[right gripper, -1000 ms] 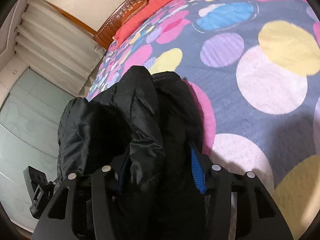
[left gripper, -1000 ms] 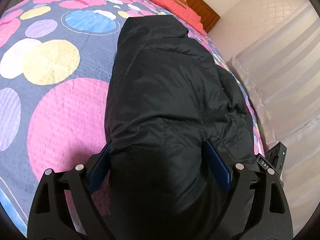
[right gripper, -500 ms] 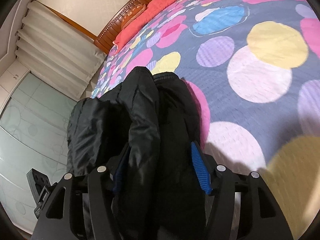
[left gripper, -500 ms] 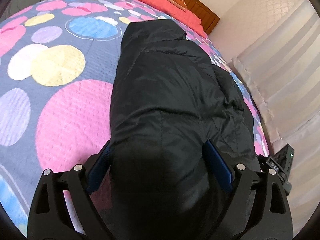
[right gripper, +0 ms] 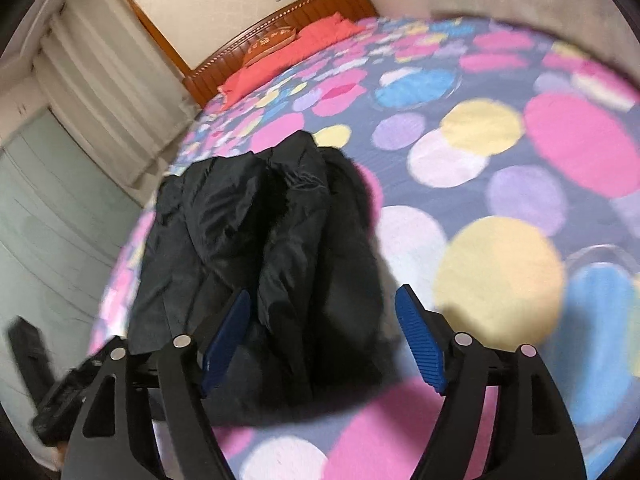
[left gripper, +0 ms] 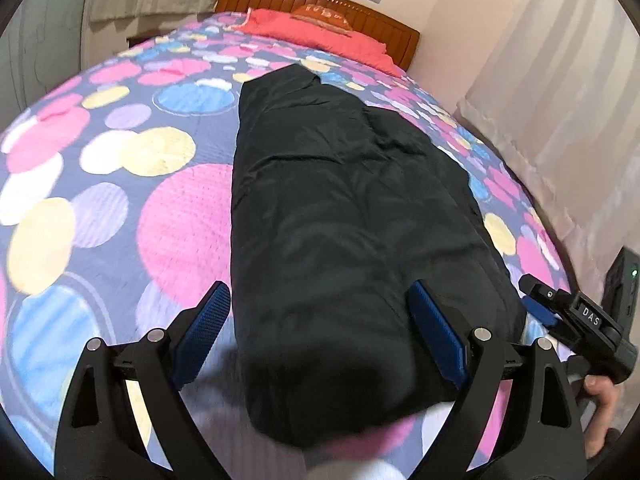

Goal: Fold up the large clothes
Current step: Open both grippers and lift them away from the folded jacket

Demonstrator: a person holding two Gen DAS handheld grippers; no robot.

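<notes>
The bed [left gripper: 120, 208], spread with a cover of pink, yellow, blue and lilac discs, fills both views. On it lies the black padded coat [left gripper: 344, 216], folded into one long bundle pointing toward the headboard [left gripper: 320, 4]. Half a second ago both grippers held its near end between their blue pads; now it lies free on the cover and the cameras sit farther back, so more of the room shows. The left gripper [left gripper: 320, 332] stands wide open, its fingers on either side of the bundle's near end, apart from the fabric. The right gripper [right gripper: 322, 336] is likewise spread open over the coat's edge, and that view is blurred. A red pillow [left gripper: 316, 36] lies below the wooden headboard, and pale curtains [left gripper: 560, 80] hang alongside.
</notes>
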